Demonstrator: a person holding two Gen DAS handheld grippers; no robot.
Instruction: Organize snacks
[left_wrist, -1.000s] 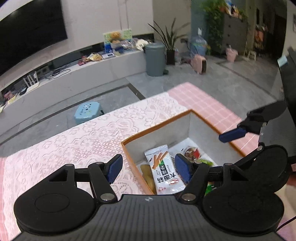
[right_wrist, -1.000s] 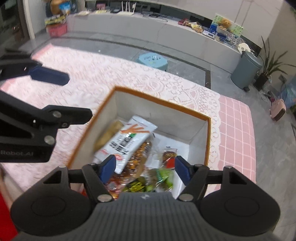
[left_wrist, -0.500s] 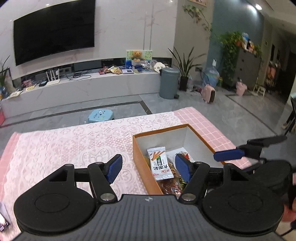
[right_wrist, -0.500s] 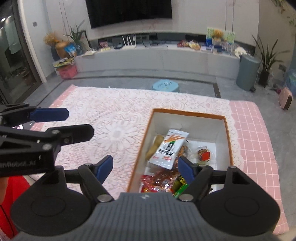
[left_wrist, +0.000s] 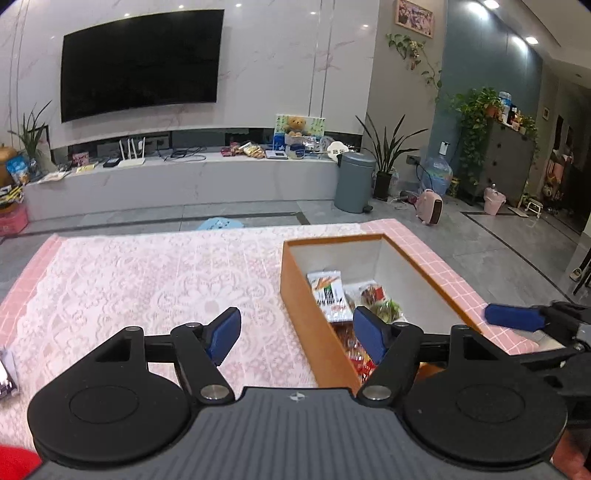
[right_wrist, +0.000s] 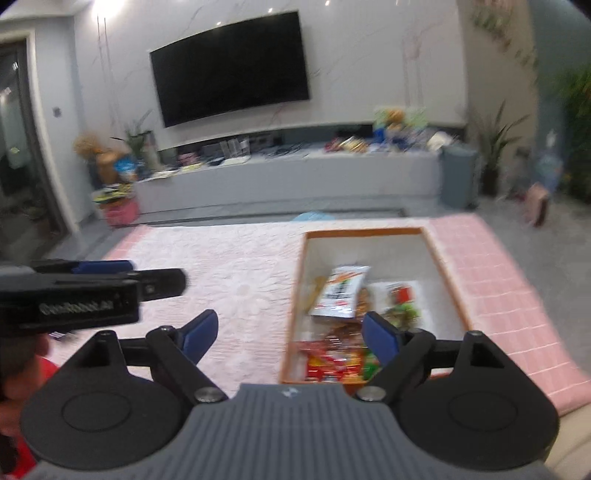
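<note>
Now, entry: both grippers have risen and drawn back from the orange box (left_wrist: 317, 321) over the last second; a second ago they hung close above its contents, and the views now take in the whole room.

- Left gripper (left_wrist: 295, 334): jaws spread, nothing between them; held above the lace tablecloth (left_wrist: 147, 288), the box at about 2 o'clock from it.
- Right gripper (right_wrist: 290, 338): jaws spread, empty; box at about 1 o'clock. This view is motion-blurred.
- Snacks: white packet (right_wrist: 341, 293) leaning near the box's left wall; red and orange wrappers (right_wrist: 332, 360) heaped at the near end; a green-and-red one (right_wrist: 400, 306) toward the right. All lie inside the box.
- Cloth: no snack visible on it, save an unidentified item (left_wrist: 5, 376) at the 9 o'clock edge of the left view.

Assessment: withdrawal with both grippers empty suggests the sorting is finished or nearly so; that edge item, if a snack, would be what remains.
</note>
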